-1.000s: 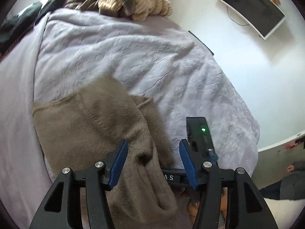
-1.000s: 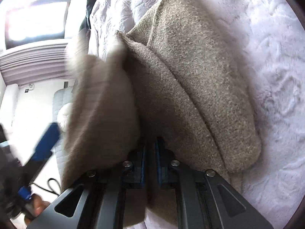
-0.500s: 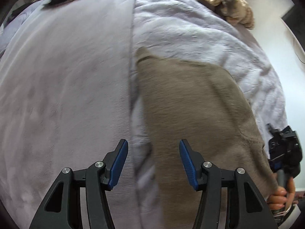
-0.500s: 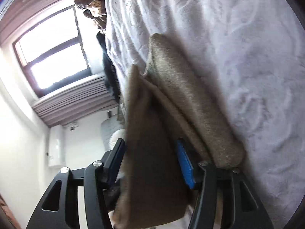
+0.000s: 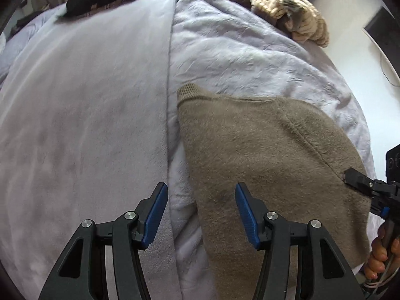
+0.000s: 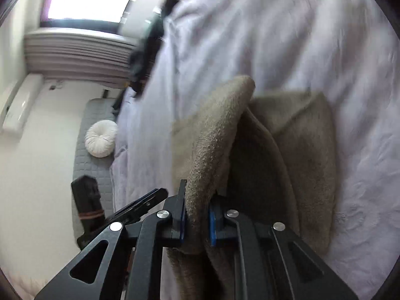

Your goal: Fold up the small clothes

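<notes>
The fuzzy taupe knit garment point(image 5: 262, 150) lies on my bed's pale lilac plush blanket point(image 5: 87, 125), with one ribbed corner pointing upward. My right gripper point(image 6: 197, 215) has just closed its jaws; its blue pads pinch a raised fold of the knit. My left gripper point(image 5: 200, 215) hovers spread apart over the garment's left edge, gripping nothing.

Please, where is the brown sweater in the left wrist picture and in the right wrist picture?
Left wrist: the brown sweater lies flat, centre to right, on the lilac blanket.
Right wrist: lower centre, a fold of it rises between the right gripper fingers.
Shared landmark: the blanket.
</notes>
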`<state>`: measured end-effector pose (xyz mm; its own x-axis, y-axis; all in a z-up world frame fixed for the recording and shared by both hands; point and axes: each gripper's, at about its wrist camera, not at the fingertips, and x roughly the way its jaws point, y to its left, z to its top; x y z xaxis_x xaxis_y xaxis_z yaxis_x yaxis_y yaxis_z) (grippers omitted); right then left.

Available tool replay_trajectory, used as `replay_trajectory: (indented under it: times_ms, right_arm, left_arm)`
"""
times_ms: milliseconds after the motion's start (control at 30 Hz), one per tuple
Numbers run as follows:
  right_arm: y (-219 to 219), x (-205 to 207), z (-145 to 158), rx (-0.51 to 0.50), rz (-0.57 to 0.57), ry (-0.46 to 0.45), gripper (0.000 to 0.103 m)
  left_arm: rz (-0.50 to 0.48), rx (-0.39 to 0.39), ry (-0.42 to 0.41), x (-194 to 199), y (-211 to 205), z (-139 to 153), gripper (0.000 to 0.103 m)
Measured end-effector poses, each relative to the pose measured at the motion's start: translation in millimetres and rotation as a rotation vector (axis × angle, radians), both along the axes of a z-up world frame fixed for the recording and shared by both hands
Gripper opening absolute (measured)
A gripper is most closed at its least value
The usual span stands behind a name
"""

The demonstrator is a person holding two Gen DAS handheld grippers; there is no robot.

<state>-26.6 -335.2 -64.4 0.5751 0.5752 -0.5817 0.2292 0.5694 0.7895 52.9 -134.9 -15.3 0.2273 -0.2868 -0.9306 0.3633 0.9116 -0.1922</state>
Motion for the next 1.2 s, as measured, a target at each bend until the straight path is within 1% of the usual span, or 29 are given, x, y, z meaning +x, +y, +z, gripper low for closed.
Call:
replay_trajectory:
  times_ms: [33, 67, 133, 200, 233, 267, 333, 400, 433, 467, 500, 567, 600, 700, 733, 767, 800, 867, 900, 933, 967, 1000, 1033, 1067, 1100, 1133, 1167, 1200]
  right_arm:
    - [-3, -13, 0, -0.019, -0.014, 0.002, 0.015]
    - [-6, -21, -7, -0.042, -0.031, 0.023, 0.015]
    - [-16, -33, -28, -0.06, -0.067, 0.1, 0.015]
    - [-25, -47, -58, -0.062, -0.109, 0.2, 0.015]
    - [-31, -50, -69, -0.05, -0.125, 0.231, 0.016]
    - [-35, -50, -71, -0.037, -0.143, 0.237, 0.017]
    - [-40, -60, -66, -0.046, -0.164, 0.232, 0.018]
    - [-38, -66, -53, -0.134, -0.138, 0.251, 0.018]
    - [-38, -64, -50, -0.159, -0.131, 0.261, 0.019]
    - [-38, -68, -43, -0.204, -0.129, 0.283, 0.023]
    - [-39, -73, -37, -0.23, -0.136, 0.3, 0.032]
    - [-39, -83, -22, -0.21, -0.152, 0.296, 0.032]
    - [-37, -89, -14, -0.193, -0.15, 0.284, 0.032]
    - [-26, -94, 9, -0.193, -0.113, 0.246, 0.032]
    - [-19, -95, 15, -0.191, -0.088, 0.226, 0.032]
    - [-9, -94, 22, -0.194, -0.059, 0.207, 0.031]
    - [2, -94, 29, -0.205, -0.022, 0.183, 0.027]
    - [18, -100, 36, -0.24, 0.045, 0.167, 0.025]
    - [25, -98, 34, -0.27, 0.075, 0.177, 0.025]
    - [31, -96, 26, -0.304, 0.094, 0.209, 0.025]
    - [32, -96, 17, -0.314, 0.098, 0.239, 0.025]
    - [28, -98, 0, -0.305, 0.086, 0.298, 0.025]
    - [21, -100, -17, -0.28, 0.055, 0.36, 0.02]
    - [14, -106, -28, -0.234, 0.023, 0.393, 0.016]
    - [4, -116, -35, -0.171, -0.025, 0.405, 0.006]
    - [-3, -123, -37, -0.131, -0.058, 0.401, 0.001]
    - [-7, -127, -35, -0.118, -0.068, 0.396, 0.001]
    - [-8, -129, -31, -0.133, -0.067, 0.394, 0.001]
  left_arm:
    - [-0.016, 0.006, -0.004, -1, -6, -1, 0.057]
    - [-0.027, 0.017, -0.002, -1, -12, -5, 0.057]
    - [-0.046, 0.045, 0.019, -3, -22, -20, 0.057]
    - [-0.067, 0.057, 0.033, -6, -31, -39, 0.058]
    - [-0.07, 0.063, 0.031, -8, -31, -44, 0.067]
    - [-0.061, 0.079, 0.011, -10, -30, -45, 0.075]
    - [-0.06, 0.085, 0.001, -12, -26, -41, 0.076]
    - [-0.061, 0.093, 0.006, -13, -18, -36, 0.076]
    - [-0.062, 0.103, 0.006, -15, -13, -34, 0.076]
    - [-0.062, 0.115, 0.005, -17, -8, -30, 0.076]
    - [-0.058, 0.133, 0.001, -20, -2, -25, 0.076]
    - [-0.063, 0.139, 0.007, -27, 9, -18, 0.076]
    - [-0.065, 0.127, 0.016, -32, 11, -15, 0.076]
    - [-0.083, 0.079, 0.051, -48, 11, -11, 0.076]
    - [-0.096, 0.055, 0.067, -57, 9, -10, 0.073]
    - [-0.115, 0.036, 0.08, -64, 5, -11, 0.065]
    - [-0.13, 0.029, 0.092, -68, -2, -13, 0.065]
    - [-0.15, 0.033, 0.118, -78, -14, -22, 0.065]
    - [-0.157, 0.047, 0.133, -83, -19, -30, 0.065]
    - [-0.167, 0.072, 0.145, -87, -23, -39, 0.065]
    - [-0.172, 0.107, 0.155, -91, -26, -50, 0.065]
    - [-0.168, 0.137, 0.173, -94, -26, -61, 0.065]
    - [-0.153, 0.143, 0.202, -95, -24, -69, 0.066]
    - [-0.13, 0.127, 0.229, -95, -20, -72, 0.066]
    - [-0.106, 0.112, 0.25, -94, -15, -72, 0.066]
    - [-0.094, 0.111, 0.254, -94, -13, -69, 0.066]
    - [-0.094, 0.121, 0.246, -95, -11, -66, 0.066]
    - [-0.099, 0.136, 0.234, -96, -11, -62, 0.066]
